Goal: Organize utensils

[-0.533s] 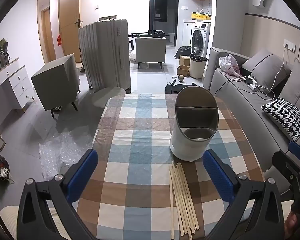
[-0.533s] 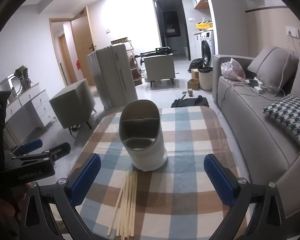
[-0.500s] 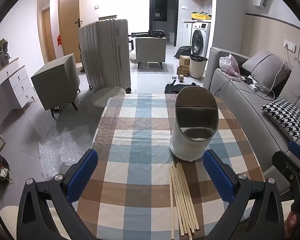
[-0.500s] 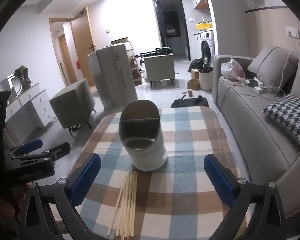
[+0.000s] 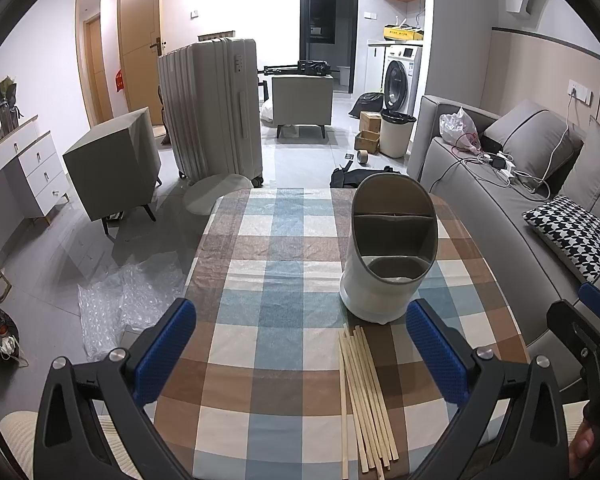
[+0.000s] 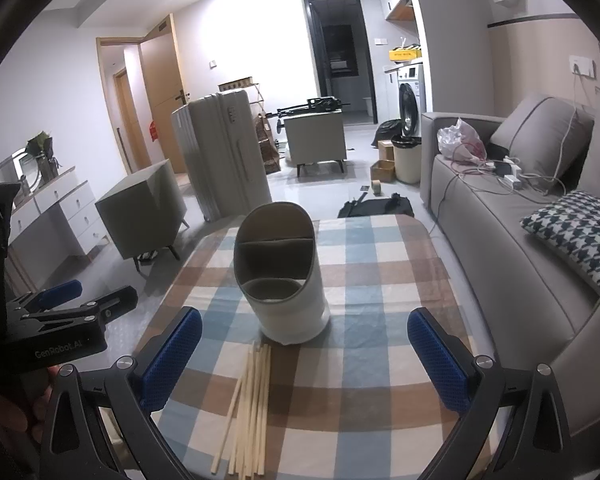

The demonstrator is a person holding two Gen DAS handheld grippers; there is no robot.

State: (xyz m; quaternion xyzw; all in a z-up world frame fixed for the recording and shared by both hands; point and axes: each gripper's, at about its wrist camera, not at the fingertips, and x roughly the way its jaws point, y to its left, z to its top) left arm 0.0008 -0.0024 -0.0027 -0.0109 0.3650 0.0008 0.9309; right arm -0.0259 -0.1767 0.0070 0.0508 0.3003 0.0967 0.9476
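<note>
A white utensil holder [image 5: 388, 256] [image 6: 284, 280] with a slanted mouth and inner dividers stands upright on the checked tablecloth [image 5: 284, 304] [image 6: 380, 280]. Its compartments look empty. Several pale wooden chopsticks [image 5: 364, 400] [image 6: 252, 408] lie in a loose bundle on the cloth just in front of it. My left gripper [image 5: 300, 344] hovers above the near end of the table, open, nothing between its blue pads. My right gripper [image 6: 304, 352] hovers likewise, open and empty, with the chopsticks lying below between its fingers. Each gripper shows at the edge of the other's view.
A grey sofa [image 5: 500, 208] with a houndstooth cushion [image 5: 572, 228] runs along the table's right side. Left of the table the floor holds bubble wrap [image 5: 132, 296] and a grey cabinet [image 5: 112, 160]. A suitcase [image 5: 212, 108] stands beyond the far edge.
</note>
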